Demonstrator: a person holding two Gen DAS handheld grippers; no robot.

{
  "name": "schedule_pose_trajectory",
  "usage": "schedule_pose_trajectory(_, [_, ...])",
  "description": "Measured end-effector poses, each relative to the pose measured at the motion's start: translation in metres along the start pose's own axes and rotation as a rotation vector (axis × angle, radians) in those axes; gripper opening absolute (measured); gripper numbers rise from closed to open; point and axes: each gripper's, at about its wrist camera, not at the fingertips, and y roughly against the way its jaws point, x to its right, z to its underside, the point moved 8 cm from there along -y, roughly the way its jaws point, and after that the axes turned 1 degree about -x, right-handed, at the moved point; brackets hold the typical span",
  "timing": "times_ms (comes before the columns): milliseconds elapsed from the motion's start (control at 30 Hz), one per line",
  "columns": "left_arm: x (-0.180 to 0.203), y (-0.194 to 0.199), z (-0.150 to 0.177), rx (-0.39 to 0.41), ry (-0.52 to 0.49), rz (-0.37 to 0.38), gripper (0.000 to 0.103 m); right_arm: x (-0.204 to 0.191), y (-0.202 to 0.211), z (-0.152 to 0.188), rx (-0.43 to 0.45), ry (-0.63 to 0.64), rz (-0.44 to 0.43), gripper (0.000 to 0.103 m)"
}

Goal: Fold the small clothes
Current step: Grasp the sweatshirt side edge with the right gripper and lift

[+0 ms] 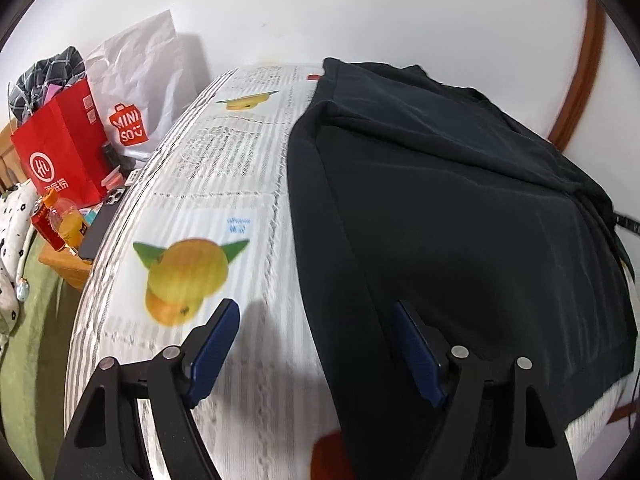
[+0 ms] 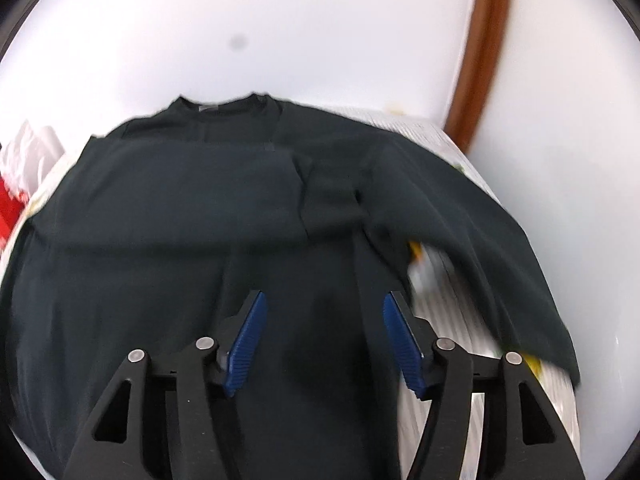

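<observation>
A black T-shirt lies on a table covered with a printed cloth. Its left side is folded inward; in the right wrist view the shirt shows its collar at the far end and its right sleeve spread out to the right. My left gripper is open and empty, hovering over the shirt's left folded edge. My right gripper is open and empty, above the lower middle of the shirt.
Left of the table stand a red paper bag, a white Miniso bag, an orange drink bottle and a phone on a wooden stand. A white wall with a brown frame is behind.
</observation>
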Motion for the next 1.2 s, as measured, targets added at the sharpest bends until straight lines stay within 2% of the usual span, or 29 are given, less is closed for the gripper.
schedule_pose_trajectory(133, [0.004, 0.011, 0.019, 0.003, -0.007, 0.032, 0.063, 0.018, 0.013, 0.054, -0.049, -0.003, 0.047, 0.062])
schedule_pose_trajectory(233, [0.006, 0.015, 0.028, 0.0, -0.006, 0.045, 0.047, 0.025, 0.02, 0.088, -0.083, -0.02, 0.033, 0.062])
schedule_pose_trajectory(333, [0.007, 0.018, 0.034, 0.022, 0.01, 0.048, 0.028, 0.027, 0.029, 0.11, -0.079, -0.03, 0.023, 0.062])
schedule_pose_trajectory(400, [0.009, 0.02, 0.038, 0.025, 0.017, 0.069, 0.009, 0.025, 0.034, 0.119, -0.064, -0.031, 0.016, 0.061])
schedule_pose_trajectory(467, [0.011, 0.024, 0.042, 0.018, 0.01, 0.049, 0.007, 0.025, 0.036, 0.127, -0.057, -0.04, 0.0, 0.048])
schedule_pose_trajectory(500, [0.011, 0.026, 0.043, 0.019, 0.012, 0.044, 0.006, 0.023, 0.037, 0.13, -0.052, -0.041, -0.019, 0.026])
schedule_pose_trajectory(533, [0.01, 0.03, 0.046, 0.016, 0.02, 0.047, 0.006, 0.02, 0.039, 0.131, -0.046, -0.04, -0.042, 0.018])
schedule_pose_trajectory(600, [0.009, 0.036, 0.051, 0.013, 0.015, 0.042, 0.005, 0.019, 0.044, 0.133, -0.034, -0.027, -0.032, 0.014])
schedule_pose_trajectory(800, [0.01, 0.045, 0.064, 0.006, 0.006, 0.031, 0.007, 0.011, 0.049, 0.133, -0.044, 0.031, -0.039, 0.014])
schedule_pose_trajectory(900, [0.013, 0.047, 0.059, -0.006, -0.002, 0.025, 0.01, 0.014, 0.053, 0.125, -0.036, 0.04, -0.045, 0.021])
schedule_pose_trajectory(1033, [0.019, 0.046, 0.047, -0.002, -0.035, -0.005, 0.02, 0.025, 0.052, 0.092, 0.03, 0.039, -0.012, 0.048])
schedule_pose_trajectory(1200, [0.025, 0.034, 0.011, 0.025, -0.052, -0.04, 0.046, 0.033, 0.016, 0.036, 0.043, 0.026, 0.014, 0.048])
